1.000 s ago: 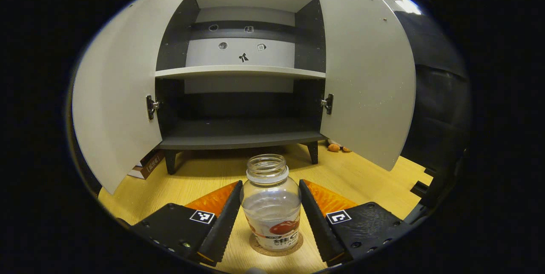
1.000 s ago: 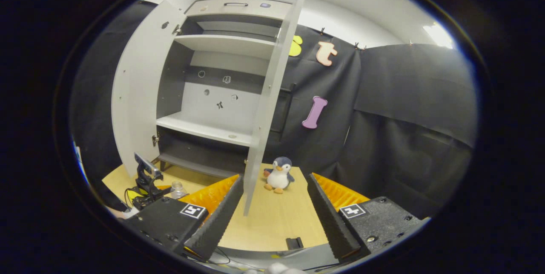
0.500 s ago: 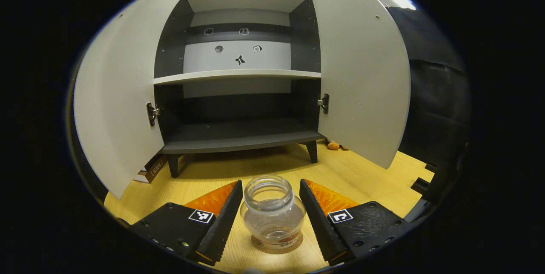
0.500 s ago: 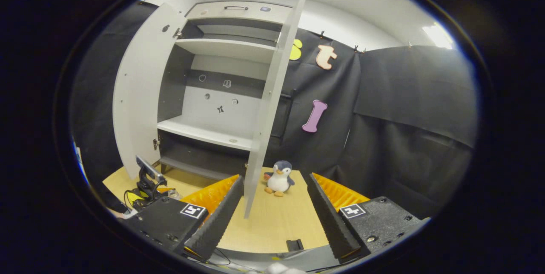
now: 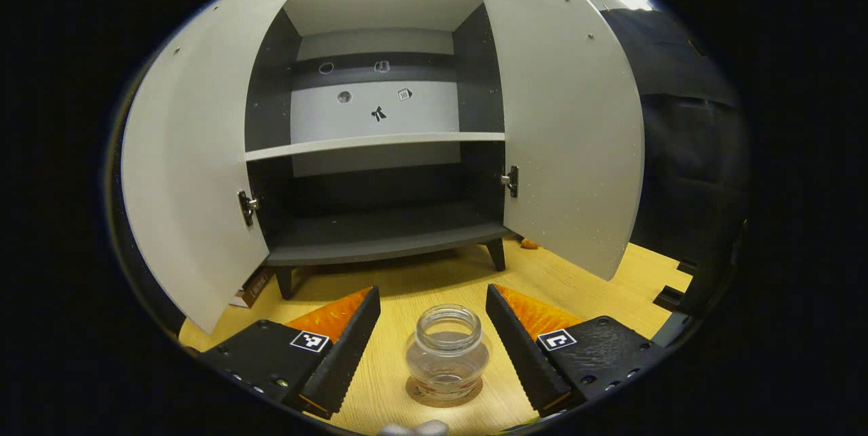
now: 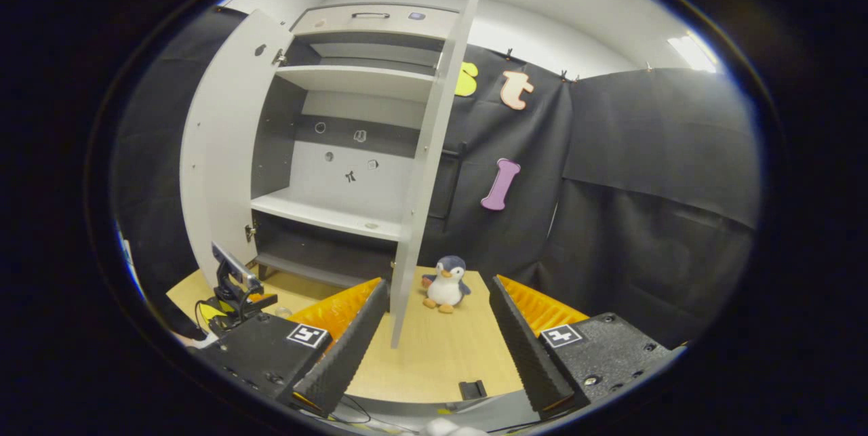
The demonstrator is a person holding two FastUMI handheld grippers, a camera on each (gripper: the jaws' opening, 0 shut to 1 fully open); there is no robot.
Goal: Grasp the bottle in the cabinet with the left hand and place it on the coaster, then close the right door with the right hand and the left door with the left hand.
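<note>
No text here can be read. The small stickers (image 5: 378, 112) on the cabinet's back panel (image 5: 420, 107), in the upper middle of the left gripper view, are too tiny.

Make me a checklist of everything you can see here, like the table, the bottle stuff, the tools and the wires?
Surface: wooden table, bare around the coaster.
Job's things: bottle upright on the coaster, lid off; left door and right door both open; cabinet shelves bare.
Clutter: toy penguin by the right door; box under the left door.
Tools: left tool open, straddling the bottle without touching; right tool open, holding nothing.
Cables: wires near the left tool.
Surroundings: black cloth wall.
</note>
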